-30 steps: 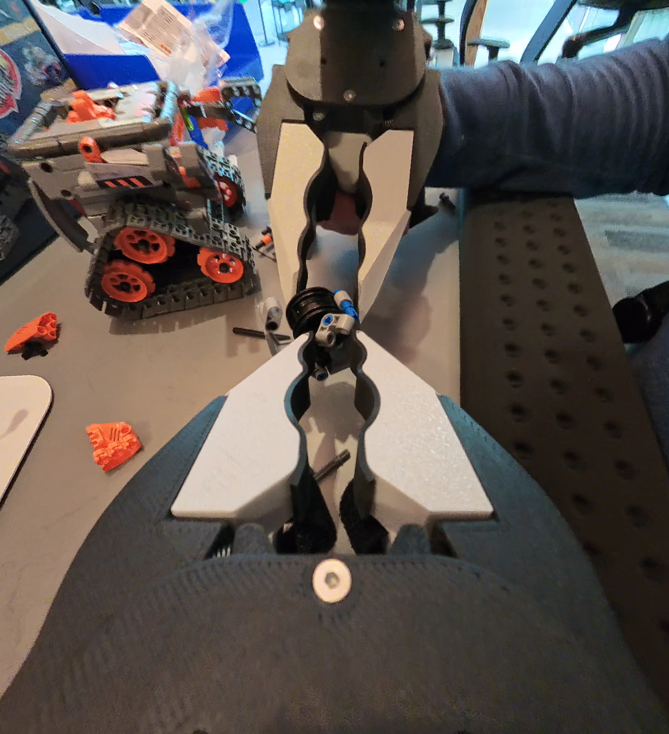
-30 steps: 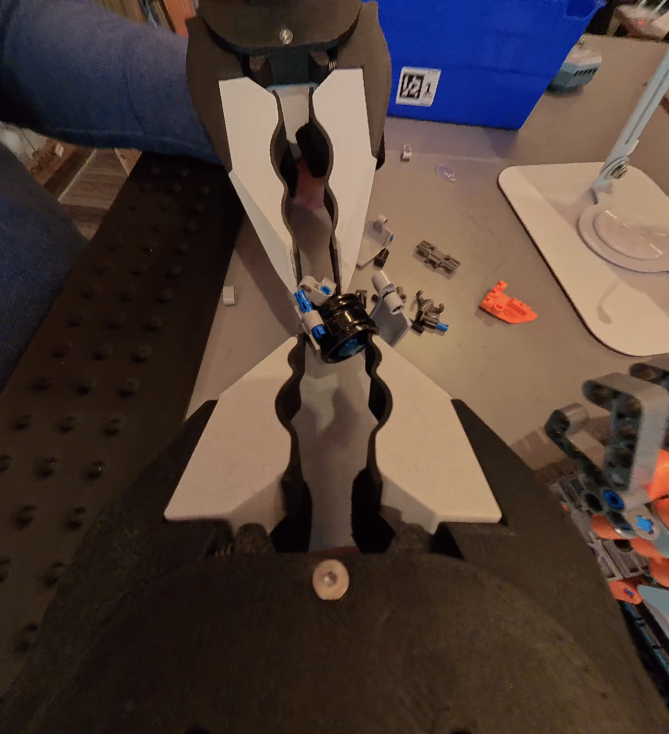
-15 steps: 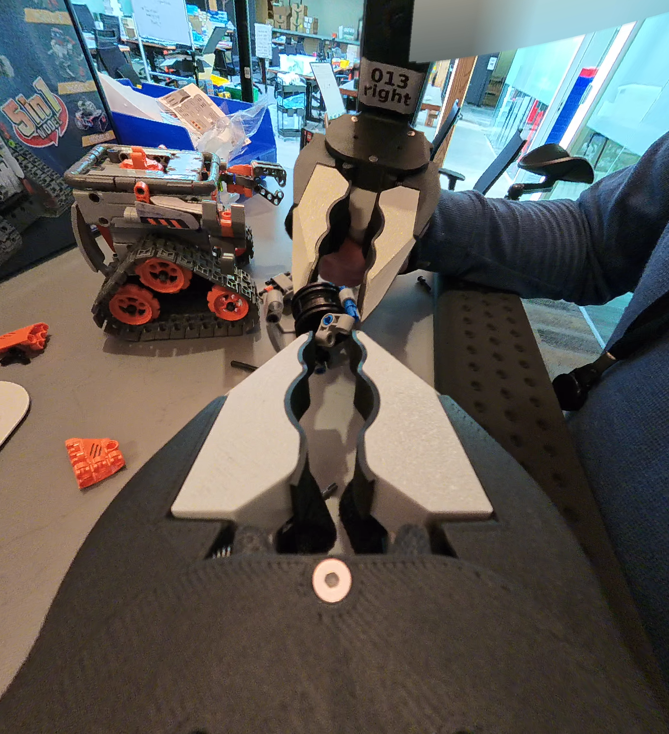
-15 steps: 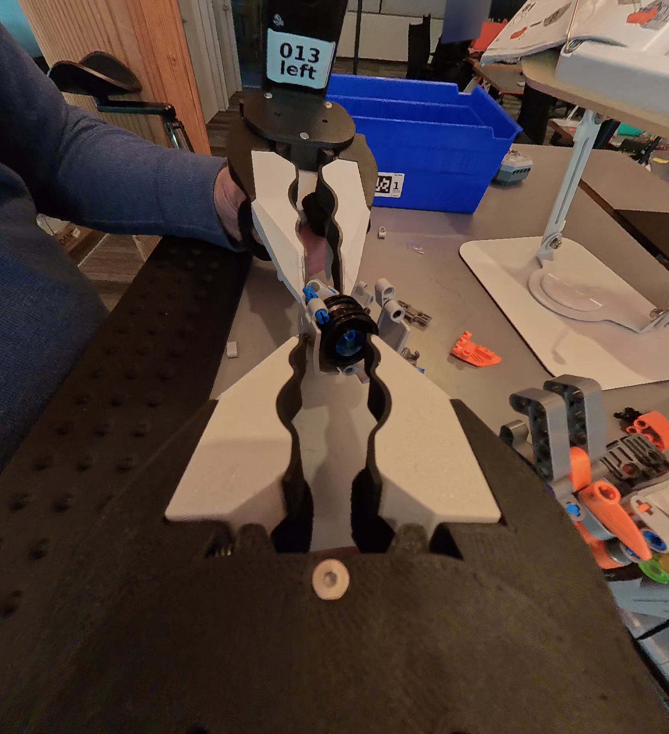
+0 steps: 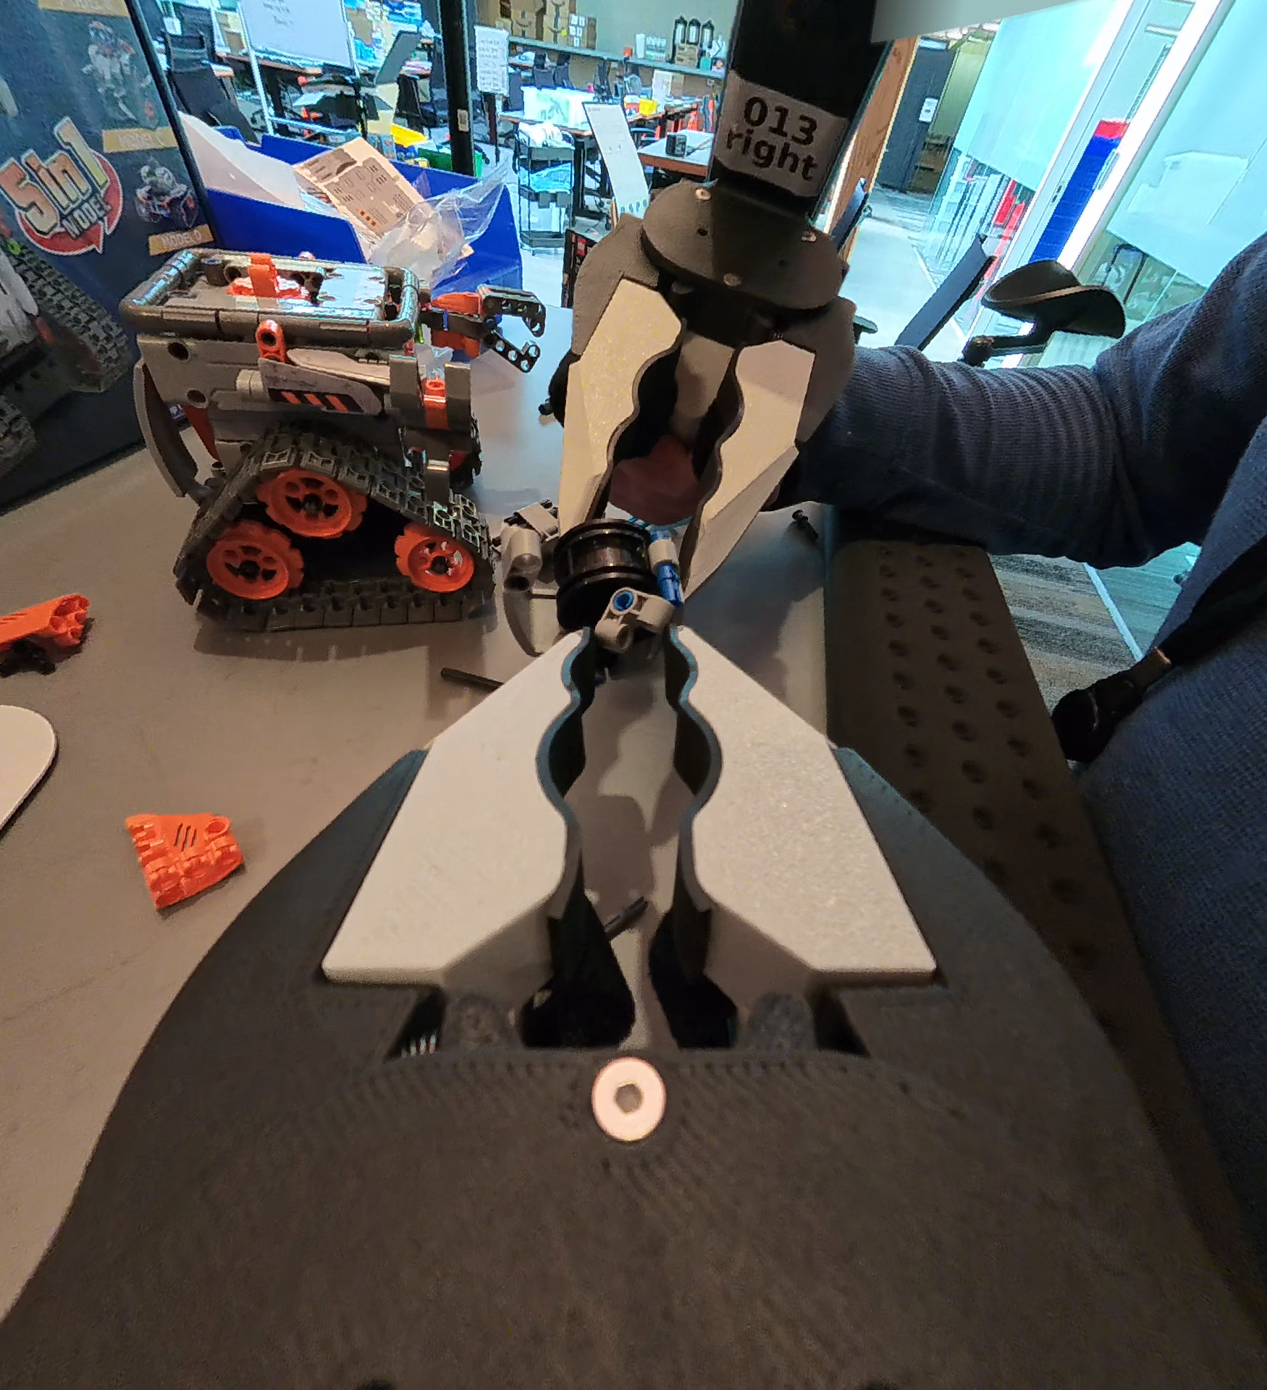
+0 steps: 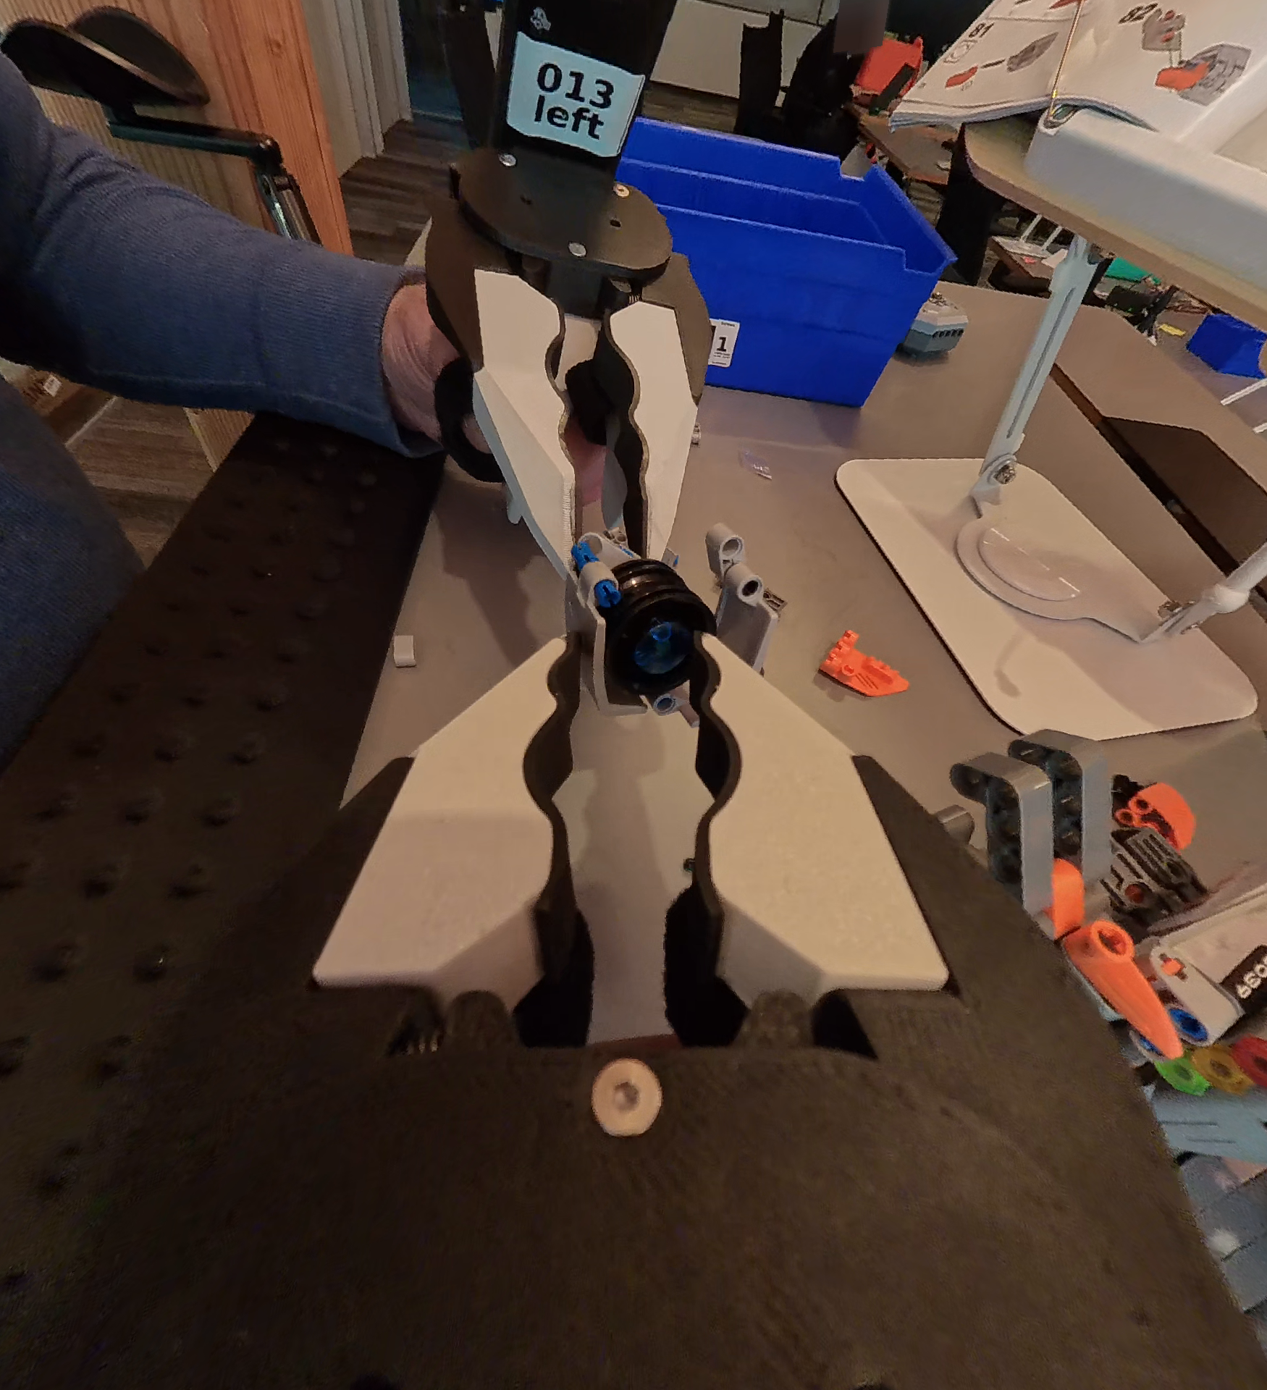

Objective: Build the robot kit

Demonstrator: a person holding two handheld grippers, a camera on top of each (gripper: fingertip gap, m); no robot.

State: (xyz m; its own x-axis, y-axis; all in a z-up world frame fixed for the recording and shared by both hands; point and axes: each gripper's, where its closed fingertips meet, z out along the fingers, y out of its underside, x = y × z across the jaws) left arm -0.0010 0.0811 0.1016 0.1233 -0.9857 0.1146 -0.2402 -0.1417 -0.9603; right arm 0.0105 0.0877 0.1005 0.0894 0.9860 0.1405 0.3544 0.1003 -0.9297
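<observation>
Near the frame centre, my left gripper and right gripper both pinch the small wheel assembly above the grey table; I should hold both grips steady and aligned.

Left of my tongs a tracked toy vehicle stands on the surface; an orange piece lies nearer.
</observation>
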